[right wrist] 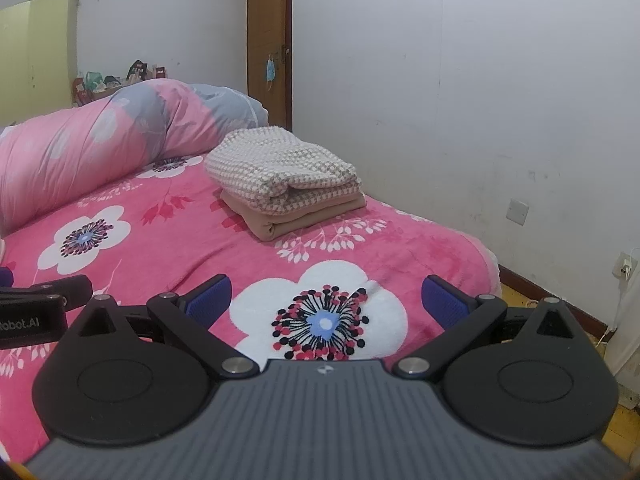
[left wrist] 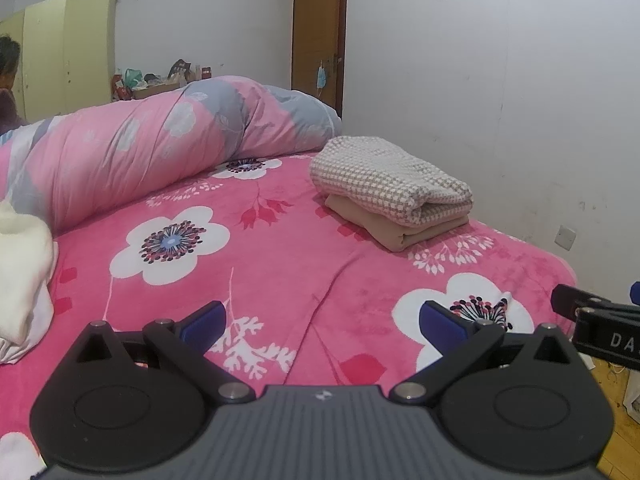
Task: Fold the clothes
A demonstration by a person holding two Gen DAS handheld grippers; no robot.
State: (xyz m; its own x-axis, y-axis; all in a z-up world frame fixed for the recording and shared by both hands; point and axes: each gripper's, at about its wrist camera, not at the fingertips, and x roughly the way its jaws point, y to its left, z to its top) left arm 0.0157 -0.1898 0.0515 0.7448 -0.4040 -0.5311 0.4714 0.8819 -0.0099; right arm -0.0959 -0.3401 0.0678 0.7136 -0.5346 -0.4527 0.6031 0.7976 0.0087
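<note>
We held both tools over the pink fleece bedspread printed with white flowers [left wrist: 280, 240], and neither carried anything. The left gripper [left wrist: 322, 320] had its blue-padded jaws spread wide over bare blanket; the right gripper [right wrist: 326, 300] stood just as wide apart above a white flower.

Two garments lay already folded and stacked near the wall side of the bed: a beige-and-white checked knit [left wrist: 384, 176] on top of a plain tan folded cloth [left wrist: 404, 232]. At the left edge of the left view sat a rumpled cream-white fleecy garment [left wrist: 20, 272], which we judged to be the next piece to fold. A rolled pink-and-grey floral quilt [left wrist: 160, 144] lay behind it.

We saw risks from there. The plush bedspread could be pinched together with the cream garment, dragging the blanket. A careless sweep towards the wall might topple the finished stack.
</note>
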